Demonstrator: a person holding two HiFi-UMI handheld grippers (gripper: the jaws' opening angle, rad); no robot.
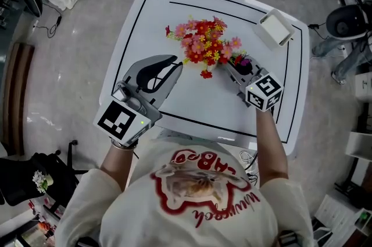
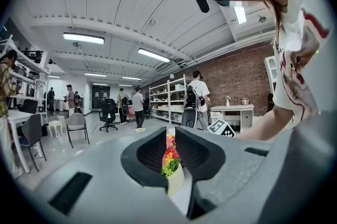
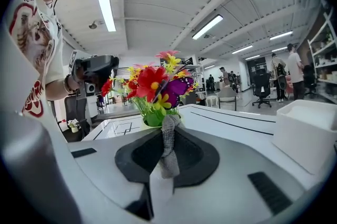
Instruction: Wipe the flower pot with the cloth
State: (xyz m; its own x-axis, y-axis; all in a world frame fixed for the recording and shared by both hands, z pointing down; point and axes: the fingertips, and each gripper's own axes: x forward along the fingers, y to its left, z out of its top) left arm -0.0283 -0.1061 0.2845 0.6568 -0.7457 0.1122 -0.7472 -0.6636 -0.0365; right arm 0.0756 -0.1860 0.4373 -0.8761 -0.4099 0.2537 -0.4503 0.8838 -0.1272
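The flower pot (image 2: 176,178) is set mid-worktop (image 1: 192,106), centre of head view, largely hidden under its flowers (image 1: 203,42). R claw (image 1: 238,67), just right of the blooms, is clamped on the cloth (image 3: 168,146). L claw (image 1: 172,65), lower left of them, is nearly together w/ only a slit, nothing held. Prob. approach stage: pot should be steadied from the left, cloth end pressed flat to the wall below the foliage & dragged round, else the pot may be tipped. Pot: smooth, white, rounded. Cloth: grey, coarse-woven, limp strip. Flowers: look plastic.
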